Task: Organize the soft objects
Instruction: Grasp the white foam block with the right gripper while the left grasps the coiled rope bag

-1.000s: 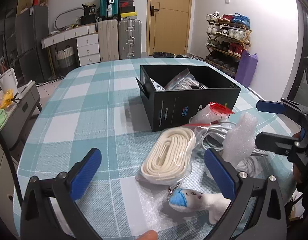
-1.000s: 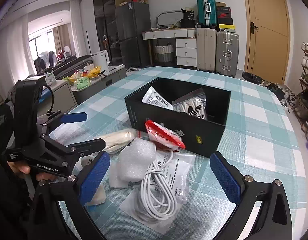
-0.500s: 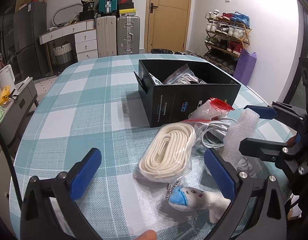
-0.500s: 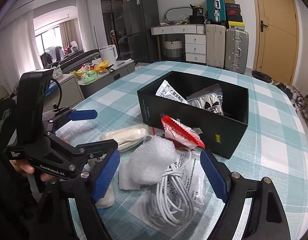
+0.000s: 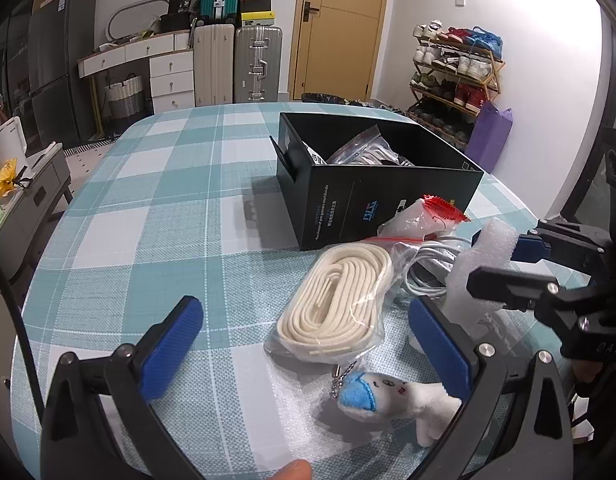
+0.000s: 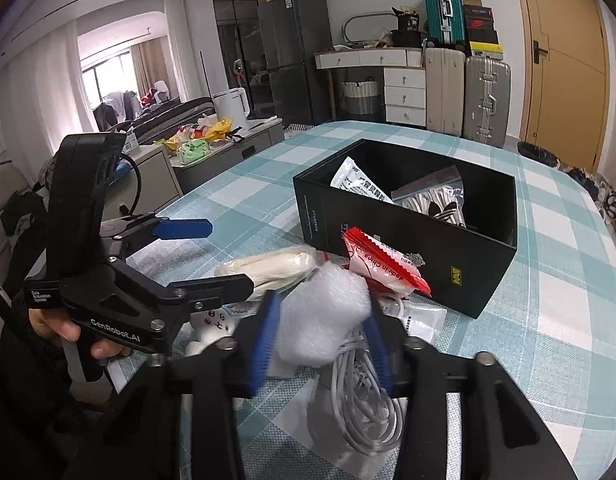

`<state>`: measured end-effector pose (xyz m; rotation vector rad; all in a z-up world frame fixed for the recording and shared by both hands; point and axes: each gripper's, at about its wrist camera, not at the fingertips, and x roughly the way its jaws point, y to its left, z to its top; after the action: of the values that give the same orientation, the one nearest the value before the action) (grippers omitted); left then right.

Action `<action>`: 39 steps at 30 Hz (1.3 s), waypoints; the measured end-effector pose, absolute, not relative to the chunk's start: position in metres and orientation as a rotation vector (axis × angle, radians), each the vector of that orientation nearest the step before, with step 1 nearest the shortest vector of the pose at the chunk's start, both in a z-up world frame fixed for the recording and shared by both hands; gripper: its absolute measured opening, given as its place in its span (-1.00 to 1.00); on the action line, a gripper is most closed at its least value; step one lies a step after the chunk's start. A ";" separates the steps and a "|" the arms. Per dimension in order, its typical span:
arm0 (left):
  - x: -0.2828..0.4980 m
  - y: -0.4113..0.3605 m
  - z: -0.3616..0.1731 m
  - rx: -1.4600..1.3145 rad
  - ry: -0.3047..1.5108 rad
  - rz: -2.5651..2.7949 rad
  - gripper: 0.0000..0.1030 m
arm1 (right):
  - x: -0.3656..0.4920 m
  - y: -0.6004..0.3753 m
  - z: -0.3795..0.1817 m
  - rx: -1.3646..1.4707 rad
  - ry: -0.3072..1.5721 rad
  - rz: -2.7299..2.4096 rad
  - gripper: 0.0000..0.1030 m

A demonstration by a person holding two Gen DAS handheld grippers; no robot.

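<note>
My right gripper point(image 6: 321, 334) is shut on a white foam wrap point(image 6: 321, 316), which also shows in the left wrist view point(image 5: 481, 264) between the right gripper's fingers point(image 5: 507, 284). My left gripper point(image 5: 308, 354) is open and empty, low over the table above a white plush toy with a blue face point(image 5: 387, 400). A bagged coil of cream rope point(image 5: 339, 300) lies just ahead of it. A white cable in a bag point(image 6: 363, 400), a red-topped packet point(image 6: 383, 264) and a black open box point(image 6: 407, 232) holding two bagged items lie beyond.
The table has a teal checked cloth point(image 5: 156, 240). The left gripper point(image 6: 180, 256) is close on the left of the right one. A low cabinet with clutter point(image 6: 212, 144) stands off the table's far left edge. Suitcases point(image 5: 236, 64) and a shoe rack point(image 5: 455, 76) line the walls.
My right gripper has moved forward and closed on the foam wrap; earlier it was open and behind it. My left gripper stayed open and barely moved.
</note>
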<state>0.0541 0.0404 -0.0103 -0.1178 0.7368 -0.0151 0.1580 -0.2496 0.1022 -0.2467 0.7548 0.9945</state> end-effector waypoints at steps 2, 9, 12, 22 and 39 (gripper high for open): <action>0.054 0.040 -0.010 -0.117 0.737 -0.017 1.00 | 0.158 -0.251 0.103 -0.240 0.755 1.005 -0.35; 0.054 0.041 -0.011 -0.126 0.745 -0.012 1.00 | 0.157 -0.254 0.109 -0.221 0.734 1.021 -0.43; 0.056 0.041 -0.012 -0.131 0.756 -0.009 1.00 | 0.153 -0.257 0.114 -0.229 0.705 1.019 -0.43; 0.077 0.042 -0.019 -0.170 0.859 -0.047 0.99 | 0.153 -0.273 0.131 -0.194 0.661 1.012 -0.46; 0.081 0.031 -0.020 -0.168 0.878 -0.149 -0.22 | 0.151 -0.288 0.141 -0.163 0.641 0.984 -0.46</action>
<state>0.0811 0.0310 -0.0201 -0.1684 0.8780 -0.1491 0.1512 -0.2885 0.1411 -0.1632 0.6408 0.9843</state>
